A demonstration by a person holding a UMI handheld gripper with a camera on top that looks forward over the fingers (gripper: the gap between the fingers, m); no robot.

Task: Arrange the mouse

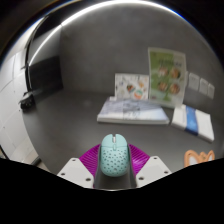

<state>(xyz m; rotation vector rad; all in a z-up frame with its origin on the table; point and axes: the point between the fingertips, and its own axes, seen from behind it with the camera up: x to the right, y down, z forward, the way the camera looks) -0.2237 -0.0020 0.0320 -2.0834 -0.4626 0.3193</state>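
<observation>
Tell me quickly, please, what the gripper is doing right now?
Gripper: the teal mouse sits between its two purple pads; whether both fingers press on it cannot be told.

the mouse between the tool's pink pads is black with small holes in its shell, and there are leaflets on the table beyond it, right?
Not quite: the mouse is pale mint green, not black. The gripper view shows it. The rest stands: it sits between the tool's pink pads, its shell is dotted with small holes, and leaflets are on the table beyond it.
</observation>
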